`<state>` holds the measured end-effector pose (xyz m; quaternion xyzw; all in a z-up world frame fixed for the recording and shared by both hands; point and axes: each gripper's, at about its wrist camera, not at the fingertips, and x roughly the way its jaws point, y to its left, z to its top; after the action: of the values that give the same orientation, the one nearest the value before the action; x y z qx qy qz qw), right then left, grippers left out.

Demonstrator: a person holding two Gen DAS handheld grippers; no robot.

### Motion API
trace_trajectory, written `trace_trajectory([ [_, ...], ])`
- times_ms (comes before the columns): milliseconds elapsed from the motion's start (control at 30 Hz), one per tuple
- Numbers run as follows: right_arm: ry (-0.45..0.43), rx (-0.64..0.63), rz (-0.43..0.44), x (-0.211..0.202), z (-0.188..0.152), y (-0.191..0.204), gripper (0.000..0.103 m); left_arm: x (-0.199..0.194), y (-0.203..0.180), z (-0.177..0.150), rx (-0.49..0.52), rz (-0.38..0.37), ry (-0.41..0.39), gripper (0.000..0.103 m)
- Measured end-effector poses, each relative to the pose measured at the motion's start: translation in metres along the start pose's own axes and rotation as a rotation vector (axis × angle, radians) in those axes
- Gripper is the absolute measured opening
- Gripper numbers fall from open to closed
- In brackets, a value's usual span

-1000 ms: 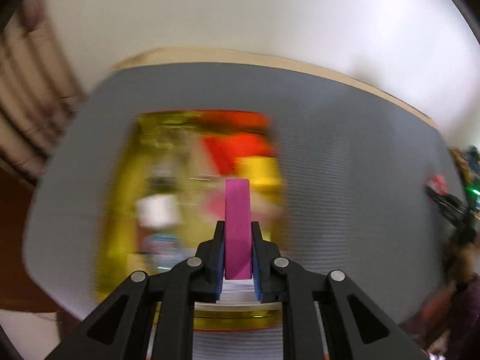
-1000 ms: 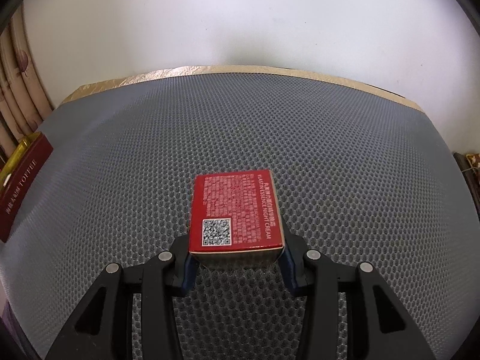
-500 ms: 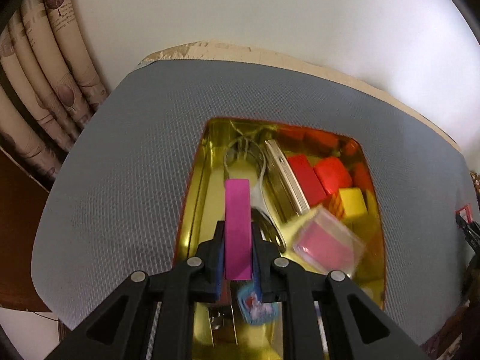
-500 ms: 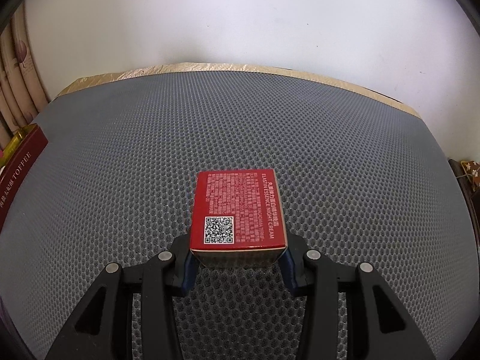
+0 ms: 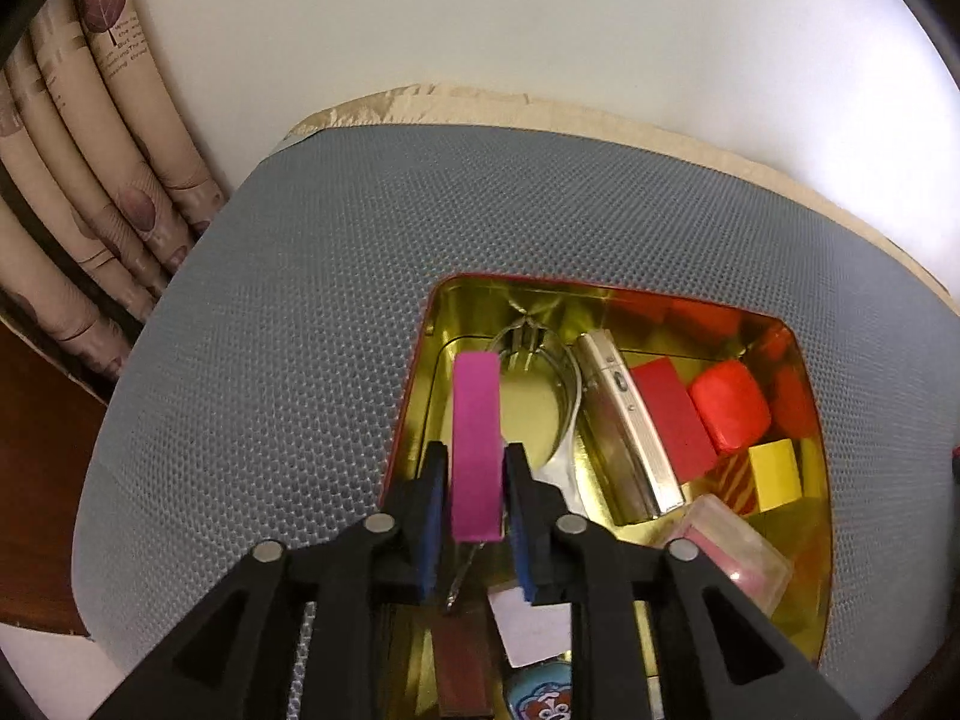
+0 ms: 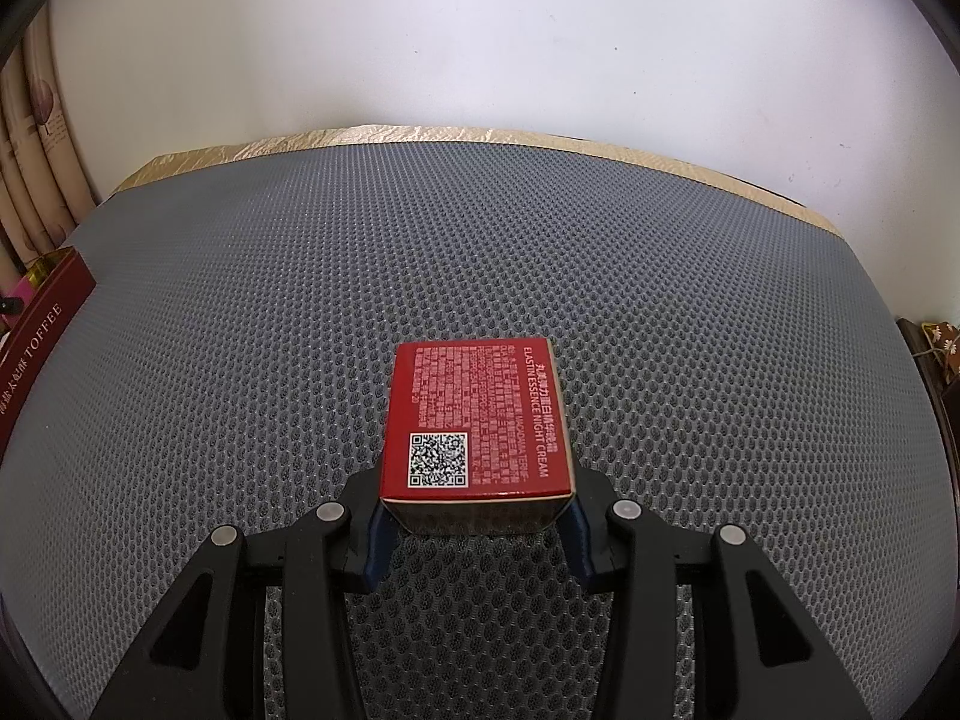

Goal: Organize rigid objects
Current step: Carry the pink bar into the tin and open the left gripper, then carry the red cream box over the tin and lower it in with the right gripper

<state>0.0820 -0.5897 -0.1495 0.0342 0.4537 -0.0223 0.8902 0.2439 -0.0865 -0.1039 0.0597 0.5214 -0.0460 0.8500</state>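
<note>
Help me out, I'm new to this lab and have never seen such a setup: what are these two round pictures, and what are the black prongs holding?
A person carries a hand-held gripper in each hand; a wide-angle camera on each looks along its two fingers, hence the round pictures. The left hand-held gripper has a pink block between its fingers, which are just opening, above a gold tin containing red and yellow blocks, a clear case and metal items. The right hand-held gripper clamps a red carton above the grey mat. The tin's red outside shows at that picture's left edge.

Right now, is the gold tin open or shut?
Open. No lid covers the gold tin; its inside shows, with red block and yellow block lying in it.
</note>
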Motion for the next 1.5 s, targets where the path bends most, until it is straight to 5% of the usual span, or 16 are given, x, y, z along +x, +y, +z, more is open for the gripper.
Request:
trace_trajectory([
  [300, 0.0, -0.002, -0.003, 0.0, 0.001, 0.001, 0.042, -0.05, 0.003, -0.028, -0.087, -0.002, -0.063, 0.03],
  [800, 0.023, 0.037, -0.005, -0.007, 0.008, 0.021, 0.041, -0.129, -0.005, -0.163, -0.223, 0.057, -0.155, 0.034],
  [1300, 0.067, 0.039, 0.119, -0.03, 0.005, 0.096, 0.04, -0.121, 0.003, -0.173, -0.214, 0.052, -0.136, 0.037],
  [1500, 0.027, -0.048, 0.239, -0.062, 0.025, 0.177, 0.04, -0.116, 0.003, -0.174, -0.213, 0.029, -0.11, 0.037],
])
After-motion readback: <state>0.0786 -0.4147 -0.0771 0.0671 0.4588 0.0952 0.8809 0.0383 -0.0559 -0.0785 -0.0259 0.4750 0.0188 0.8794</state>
